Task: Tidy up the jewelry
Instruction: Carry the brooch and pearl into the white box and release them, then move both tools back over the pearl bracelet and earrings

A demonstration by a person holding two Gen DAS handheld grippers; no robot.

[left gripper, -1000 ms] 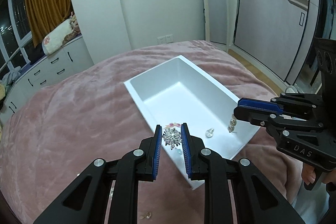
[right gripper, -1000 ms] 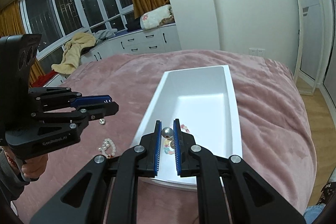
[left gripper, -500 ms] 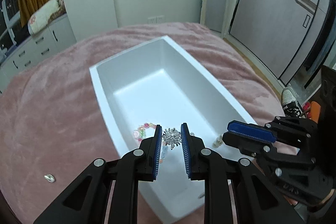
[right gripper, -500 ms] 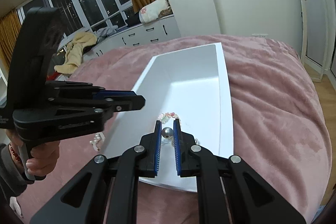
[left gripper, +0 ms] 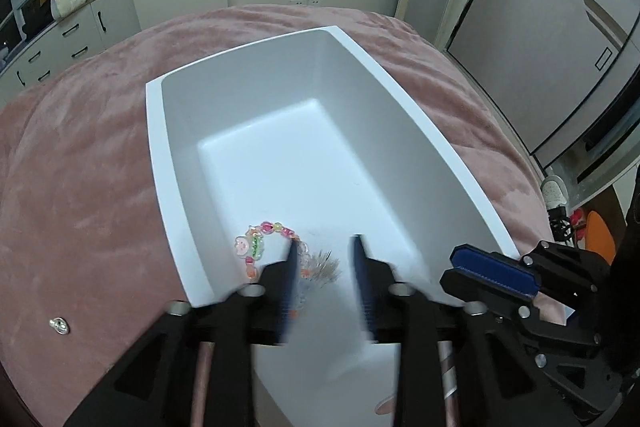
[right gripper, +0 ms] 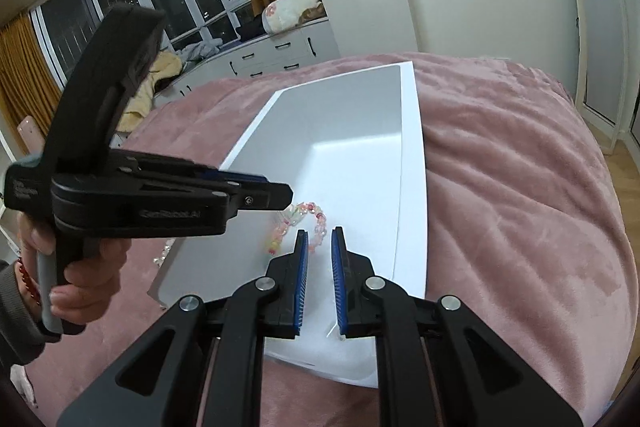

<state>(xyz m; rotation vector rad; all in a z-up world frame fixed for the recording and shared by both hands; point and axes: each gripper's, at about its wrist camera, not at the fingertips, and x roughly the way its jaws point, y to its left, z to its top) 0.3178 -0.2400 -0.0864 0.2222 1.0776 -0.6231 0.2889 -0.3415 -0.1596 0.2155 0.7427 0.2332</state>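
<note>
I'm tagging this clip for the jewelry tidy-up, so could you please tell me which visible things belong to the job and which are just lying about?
Part of the job:
- white box
- beaded bracelet inside it
- blurred silver brooch between the open left gripper fingers
- small silver piece on the blanket
- right gripper, open, empty

Lying about:
- pink blanket
- rolled bedding
- yellow towel
- shoe

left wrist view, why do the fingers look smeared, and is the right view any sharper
Left wrist view: motion blur streaks the left gripper and the brooch; the box stays sharp. Right wrist view: the right gripper is crisp, fisheye bending the walls.
</note>
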